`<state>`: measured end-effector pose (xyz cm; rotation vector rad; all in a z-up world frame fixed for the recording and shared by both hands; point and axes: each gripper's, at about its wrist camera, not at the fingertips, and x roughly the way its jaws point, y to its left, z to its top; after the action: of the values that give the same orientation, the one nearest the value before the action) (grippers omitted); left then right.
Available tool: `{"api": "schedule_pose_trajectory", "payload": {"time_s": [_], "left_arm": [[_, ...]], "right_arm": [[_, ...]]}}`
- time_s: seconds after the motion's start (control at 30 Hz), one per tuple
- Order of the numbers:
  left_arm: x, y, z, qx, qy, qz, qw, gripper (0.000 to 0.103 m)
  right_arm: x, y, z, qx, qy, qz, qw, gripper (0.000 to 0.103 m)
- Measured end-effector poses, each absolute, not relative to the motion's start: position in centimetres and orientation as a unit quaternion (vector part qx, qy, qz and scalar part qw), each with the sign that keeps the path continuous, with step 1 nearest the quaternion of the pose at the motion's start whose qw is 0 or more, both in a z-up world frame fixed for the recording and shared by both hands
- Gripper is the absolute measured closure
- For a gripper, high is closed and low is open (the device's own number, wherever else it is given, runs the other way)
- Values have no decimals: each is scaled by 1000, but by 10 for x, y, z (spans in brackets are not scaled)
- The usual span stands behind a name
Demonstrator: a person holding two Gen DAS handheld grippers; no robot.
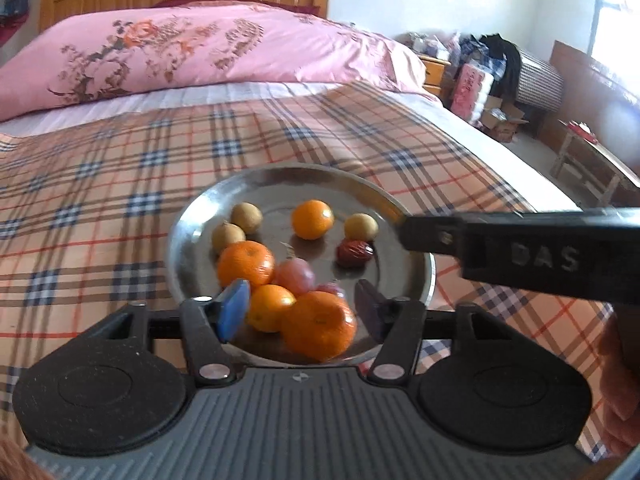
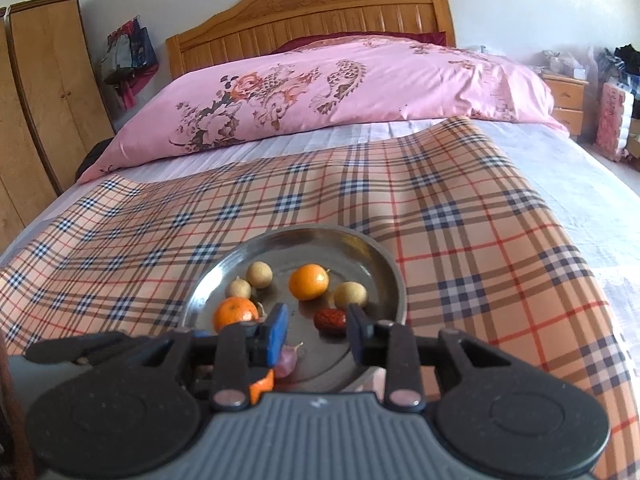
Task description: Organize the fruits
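Observation:
A round steel plate [image 1: 188,240] [image 2: 394,276] lies on a plaid cloth and holds several oranges, three tan longans, a red date [image 1: 354,253] [image 2: 330,320] and pink grapes [image 1: 294,276]. My left gripper [image 1: 302,310] is open at the plate's near edge. A large orange [image 1: 318,326] and a smaller one [image 1: 268,308] lie between its pads without being pressed. My right gripper [image 2: 318,330] is open low over the plate, with bare steel in its narrow gap and the date just beyond the right pad. One of its black fingers [image 1: 424,236] reaches over the plate's right rim.
The plaid cloth [image 2: 460,208] covers the near half of a bed. A pink floral quilt [image 2: 340,80] and wooden headboard [image 2: 320,8] lie behind. A wardrobe [image 2: 44,92] stands left. A nightstand [image 2: 568,96] and boxes stand right. A hand [image 1: 624,400] shows at the right edge.

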<state>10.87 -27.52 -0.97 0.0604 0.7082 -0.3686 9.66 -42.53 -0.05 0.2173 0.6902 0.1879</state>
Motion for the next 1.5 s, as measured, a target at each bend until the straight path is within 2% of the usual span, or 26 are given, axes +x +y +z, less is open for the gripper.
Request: {"api": "schedule_pose_trajectory", "payload": {"time_s": [0.2,0.27,0.37,0.53,0.73,1.5], "left_arm": [[92,-254,2,37,339,-157,927,0],[85,-247,5,43,342,-146,927,0],[76,-236,8,41,350,-126,927,0],[53,-223,19,30,350,-108,930,0],[37,-214,27,23,357,-81,930,0],[20,-209,30,18,362,-66,930,0]], "right_arm": [[76,-430,4,102,338,73,933,61],[68,-430,6,100,342,67,932,60],[53,-429,10,101,339,72,933,52],[30,-421,16,85,335,77,935,34],[9,-417,11,93,346,73,931,26],[-17,-404,11,75,352,75,930,16]]}}
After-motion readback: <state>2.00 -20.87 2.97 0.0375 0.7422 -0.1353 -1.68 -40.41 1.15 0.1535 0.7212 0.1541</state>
